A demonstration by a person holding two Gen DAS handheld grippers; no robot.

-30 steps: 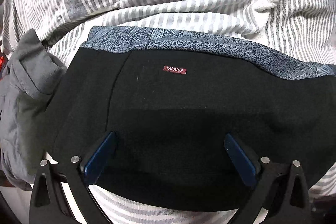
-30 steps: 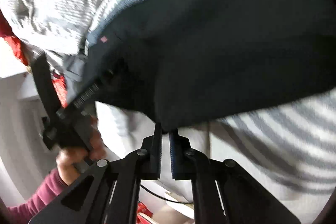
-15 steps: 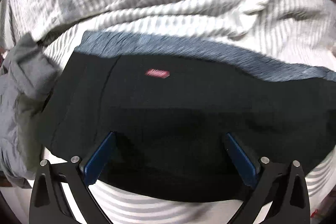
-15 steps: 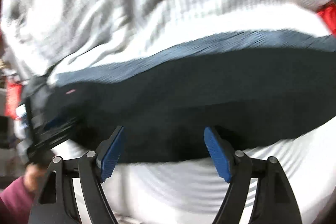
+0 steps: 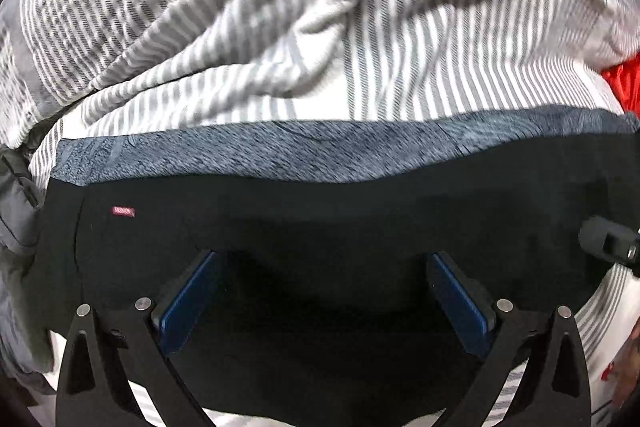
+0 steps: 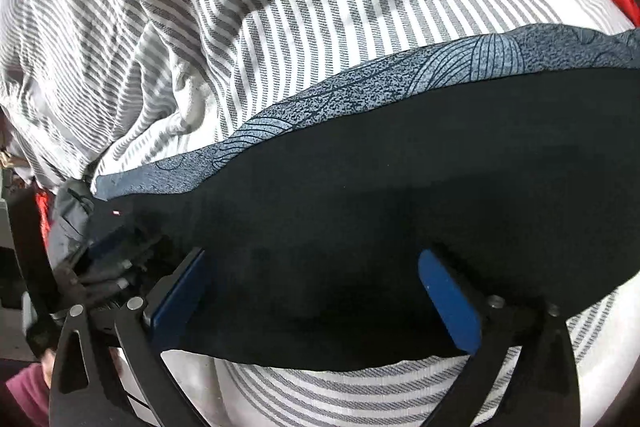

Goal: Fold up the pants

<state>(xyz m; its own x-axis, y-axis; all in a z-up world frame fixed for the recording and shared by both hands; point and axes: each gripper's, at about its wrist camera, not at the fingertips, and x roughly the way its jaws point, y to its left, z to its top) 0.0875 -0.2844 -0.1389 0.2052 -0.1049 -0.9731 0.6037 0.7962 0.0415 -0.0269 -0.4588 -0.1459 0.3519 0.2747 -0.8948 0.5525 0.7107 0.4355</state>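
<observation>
Pants point(image 5: 328, 227), black with a blue-grey patterned band point(image 5: 280, 151) along the far edge and a small red label point(image 5: 123, 212), lie folded flat on a bed under a grey-striped sheet point(image 5: 280, 27). They look soft, light and limp, likely to sag and slide apart unless pinched through all layers at the near edge, toward each end. Left gripper point(image 5: 324, 291) hovers over the near edge with its jaws spread wide, holding nothing; right gripper point(image 6: 316, 291) does the same further along. Grey garment point(image 5: 20, 235) sits beside the label end; something red point(image 5: 624, 83) shows at the far right.
</observation>
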